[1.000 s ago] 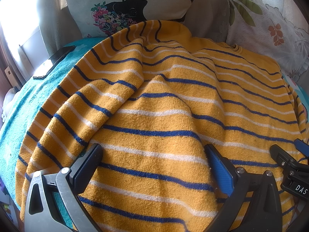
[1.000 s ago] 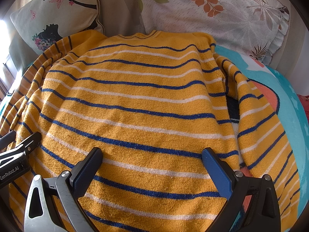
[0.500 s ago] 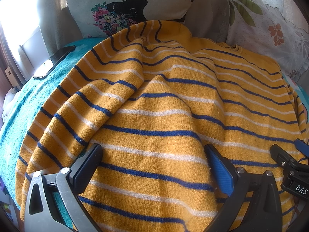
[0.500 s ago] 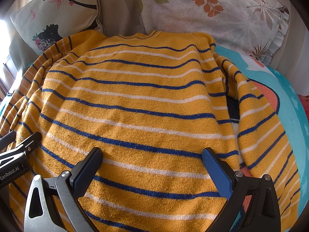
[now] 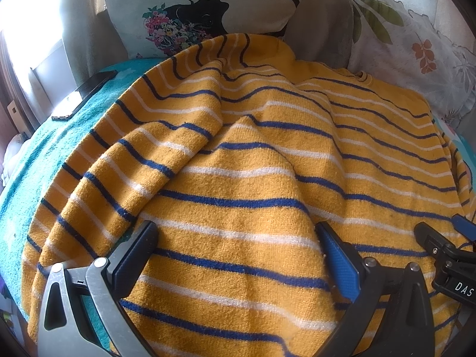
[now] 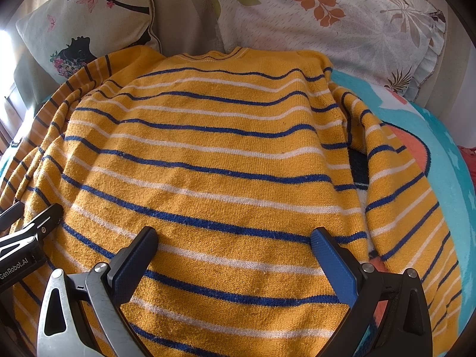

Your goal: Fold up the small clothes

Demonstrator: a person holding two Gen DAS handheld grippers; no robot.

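Hovering low over the hem end of a yellow sweater (image 6: 214, 160), the right gripper (image 6: 232, 242) has its two blue-padded fingers (image 6: 333, 264) spread wide apart, with nothing between them but the knit below. The left gripper (image 5: 235, 238) sits just beside it, also with its fingers (image 5: 134, 255) spread wide and gripping nothing; each gripper shows at the edge of the other's view. Whether the fingertips touch the cloth cannot be told.

The sweater, striped in blue and white, lies spread flat on a teal blanket (image 6: 446, 160) with an orange patch. Its long axis runs from the hem nearest the grippers straight away to the neckband (image 6: 226, 55) at the far end, so the collar points toward the pillows. The stripes run crosswise to that axis. The sleeve (image 6: 395, 196) on the right lies alongside the body, slanting down toward the hem, with a dark gap of blanket between. The sleeve (image 5: 125, 154) on the left is bunched in folds and overlaps the body's edge.

Further off, a dark phone (image 5: 84, 93) rests on the blanket left of the sweater. Beyond the collar stand a pillow (image 6: 86, 20) printed with a black silhouette and flowers, and a leaf-patterned pillow (image 6: 342, 17).
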